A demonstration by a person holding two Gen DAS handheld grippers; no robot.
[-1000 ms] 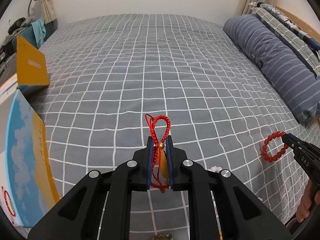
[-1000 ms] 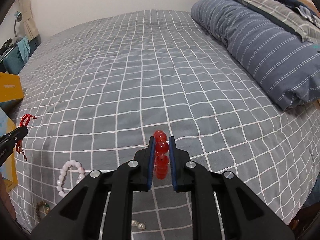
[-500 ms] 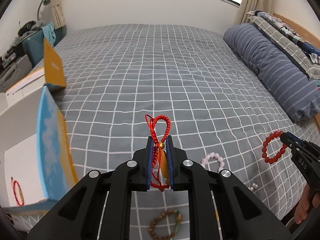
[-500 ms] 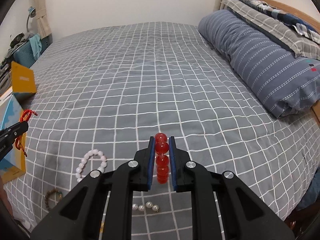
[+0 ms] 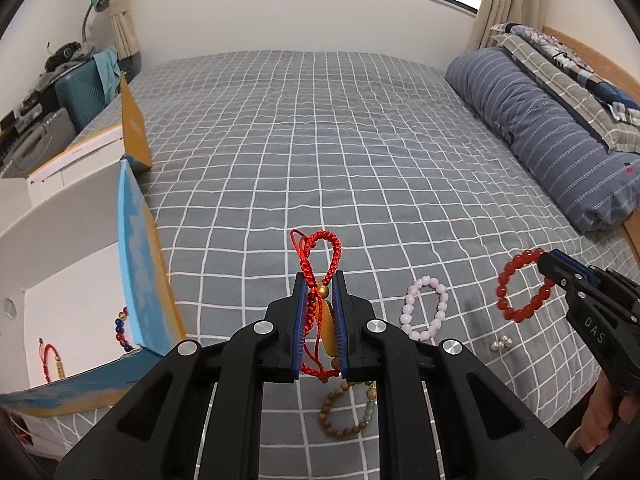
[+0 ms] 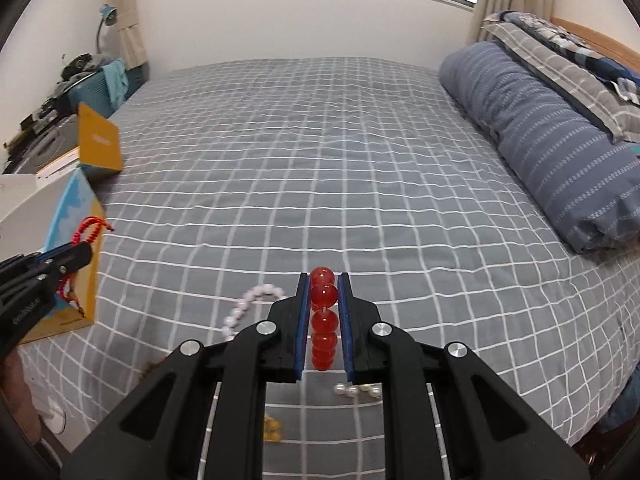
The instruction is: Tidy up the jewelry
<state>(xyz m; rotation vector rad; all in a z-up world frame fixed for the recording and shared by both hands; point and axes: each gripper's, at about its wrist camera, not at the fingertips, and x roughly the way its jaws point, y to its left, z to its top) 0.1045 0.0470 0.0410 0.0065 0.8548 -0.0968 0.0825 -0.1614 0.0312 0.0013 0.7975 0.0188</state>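
Box point(image 5: 132, 256) is standing open at far left on the bed edge, white inside, blue-and-yellow walls. Two pieces are already lying in it: a red cord loop point(image 5: 50, 362) and a short string of dark beads point(image 5: 121, 330).

Left gripper point(image 5: 320, 312) is nearly closed, pinching the cord bracelet point(image 5: 320, 256); the braided loop is sticking up past the fingertips, an amber bead and loose tail hanging between the pads. Box is lying to this gripper's left and just beside it, so the left hand is the nearer one; judged next move is a short swing left over the wall.

Right gripper point(image 6: 323, 312) is likewise nearly closed, clamping the red bead bracelet point(image 6: 323, 320), seen edge-on, long axis running along the fingers. In the left view the ring is hanging free, clear of the bed. It is well apart from the box, with the left gripper between.

Still lying on the bed point(image 5: 340, 140): pink bracelet point(image 5: 425, 308), wooden bracelet point(image 5: 346, 412), pearls point(image 5: 502, 345).

Surface is soft grey grid-check bedding, slightly rumpled. Pillow point(image 5: 540, 136) at right, window behind, lamp and clutter at far left.
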